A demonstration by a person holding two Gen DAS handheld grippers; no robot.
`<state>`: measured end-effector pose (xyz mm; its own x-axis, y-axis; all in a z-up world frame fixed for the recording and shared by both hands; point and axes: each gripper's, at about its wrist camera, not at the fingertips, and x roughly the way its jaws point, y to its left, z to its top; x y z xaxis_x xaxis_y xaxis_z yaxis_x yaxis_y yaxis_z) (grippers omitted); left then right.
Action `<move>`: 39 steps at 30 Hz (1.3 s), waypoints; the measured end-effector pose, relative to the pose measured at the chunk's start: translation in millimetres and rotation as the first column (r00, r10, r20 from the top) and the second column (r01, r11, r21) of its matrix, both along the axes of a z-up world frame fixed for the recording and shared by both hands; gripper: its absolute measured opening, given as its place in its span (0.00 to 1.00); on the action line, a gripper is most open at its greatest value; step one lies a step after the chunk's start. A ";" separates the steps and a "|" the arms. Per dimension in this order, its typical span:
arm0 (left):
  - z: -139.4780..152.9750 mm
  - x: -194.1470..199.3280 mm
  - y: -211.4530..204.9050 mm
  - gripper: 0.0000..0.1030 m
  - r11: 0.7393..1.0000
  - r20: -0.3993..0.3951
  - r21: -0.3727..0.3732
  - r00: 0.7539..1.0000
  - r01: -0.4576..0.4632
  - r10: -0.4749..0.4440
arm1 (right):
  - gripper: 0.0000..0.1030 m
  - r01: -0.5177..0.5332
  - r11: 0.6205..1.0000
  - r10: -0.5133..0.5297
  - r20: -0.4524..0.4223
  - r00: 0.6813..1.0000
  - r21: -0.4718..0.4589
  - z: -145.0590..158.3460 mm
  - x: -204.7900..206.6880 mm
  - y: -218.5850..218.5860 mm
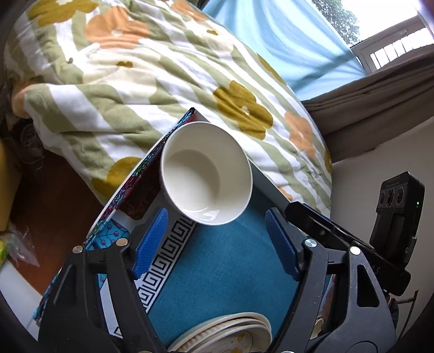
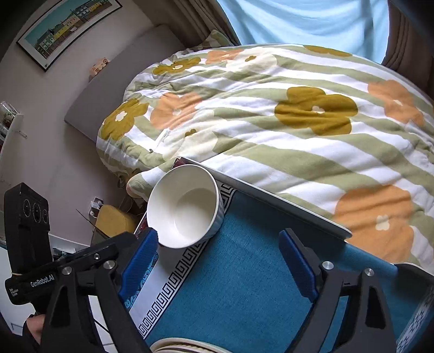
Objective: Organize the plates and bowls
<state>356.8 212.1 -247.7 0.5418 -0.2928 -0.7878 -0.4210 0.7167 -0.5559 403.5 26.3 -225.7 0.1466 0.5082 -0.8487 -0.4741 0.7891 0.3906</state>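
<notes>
White ceramic bowl [image 1: 206, 173] sits upright and empty at the far end of the tabletop [image 1: 217, 271], on the teal mat [image 1: 225, 274] near its black-and-white key-pattern border [image 1: 162, 260]; in the right wrist view the same bowl [image 2: 184, 206] shows a ribbed outer wall and sits at the far left corner of the mat [image 2: 238, 285]. Stack of cream plates [image 1: 230, 334] lies at the near edge of the mat, partly cut off by the frame; its rims also show in the right wrist view [image 2: 184, 346]. Left tool [image 1: 217, 244] is spread wide, blue pads [image 1: 152, 244] apart, gripping nothing, with the bowl just beyond the fingertips. Right tool [image 2: 219, 267] is also spread, holding nothing; its left blue pad [image 2: 139, 266] overlaps the bowl's near rim in that view, cannot tell if it touches. Each tool appears at the edge of the other's view as a black body with a camera module [image 1: 396, 217]. Colourful patterned cloth [image 1: 130, 190] shows along the mat's left edge. Striped floral duvet [image 2: 271, 116] covers the bed right behind the tabletop's far edge. Light blue curtain [image 2: 298, 21] hangs far behind; a framed picture [image 2: 67, 27] hangs on the far left wall.
</notes>
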 end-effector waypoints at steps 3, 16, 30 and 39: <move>-18.8 12.6 4.5 0.61 1.000 -0.014 0.004 1.000 0.011 -0.011 | 0.66 -0.006 1.000 0.006 -0.039 0.999 0.017 -20.8 12.1 11.3; -55.2 26.5 27.8 0.20 0.995 -0.054 0.103 0.998 -0.010 0.015 | 0.18 -0.008 1.000 0.011 -0.089 0.996 0.027 -62.9 23.7 39.4; -17.1 11.0 -1.4 0.20 0.973 -0.014 0.230 1.000 0.021 -0.018 | 0.17 0.024 0.999 -0.022 -0.038 0.999 0.048 -36.1 -0.9 21.9; 61.5 -37.1 -80.1 0.20 0.950 0.074 0.308 0.994 0.060 -0.086 | 0.17 0.081 0.990 -0.090 0.071 0.993 0.116 43.3 -56.8 -52.8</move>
